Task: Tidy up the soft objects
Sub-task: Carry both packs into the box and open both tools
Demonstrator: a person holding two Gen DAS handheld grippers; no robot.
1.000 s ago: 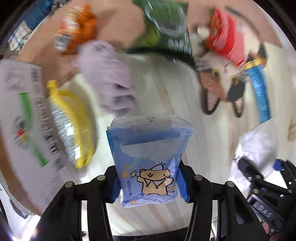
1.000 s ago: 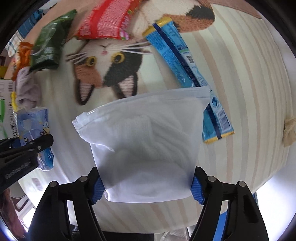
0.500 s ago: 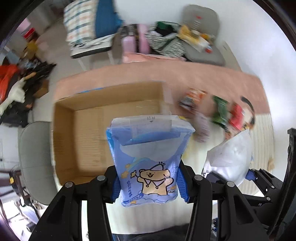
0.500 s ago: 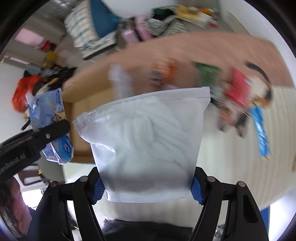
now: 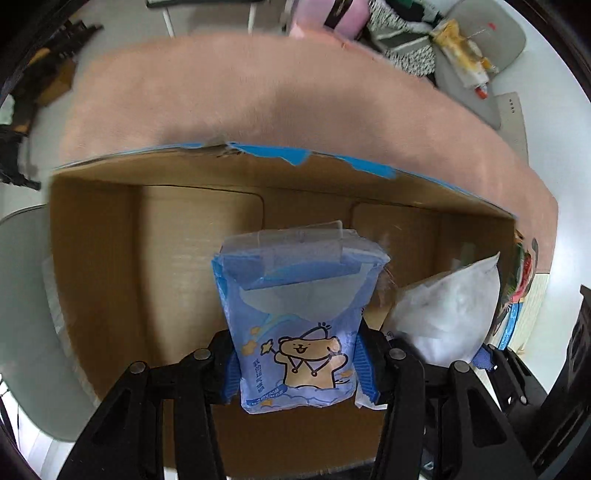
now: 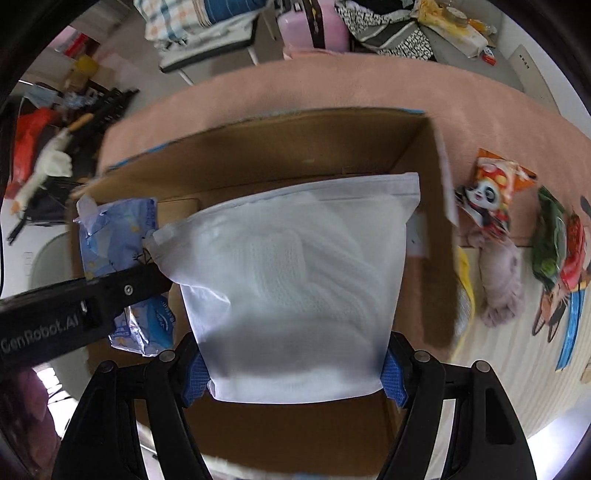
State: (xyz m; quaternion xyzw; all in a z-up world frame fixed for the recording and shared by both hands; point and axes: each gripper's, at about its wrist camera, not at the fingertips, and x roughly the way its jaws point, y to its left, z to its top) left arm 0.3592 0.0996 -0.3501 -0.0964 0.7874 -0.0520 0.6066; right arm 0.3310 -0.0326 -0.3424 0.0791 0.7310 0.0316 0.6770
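A pinkish-brown soft mat (image 5: 258, 96) covers the surface, with grey floor and cluttered chairs (image 6: 388, 26) beyond it. On the mat sits an open brown cardboard box (image 5: 177, 240), directly ahead of and beneath both pairs of fingers. The left gripper (image 5: 295, 369) clamps a blue plastic packet printed with a cartoon bear (image 5: 295, 321), held over the box interior. The right gripper (image 6: 295, 369) pinches a translucent white zip bag holding white knitted fabric (image 6: 295, 280), also over the box, just beside the blue packet. To the right of the right fingers, outside the box wall, lie an orange panda snack bag (image 6: 491, 188), a mauve soft cloth (image 6: 502, 280) and a green packet (image 6: 550, 240).
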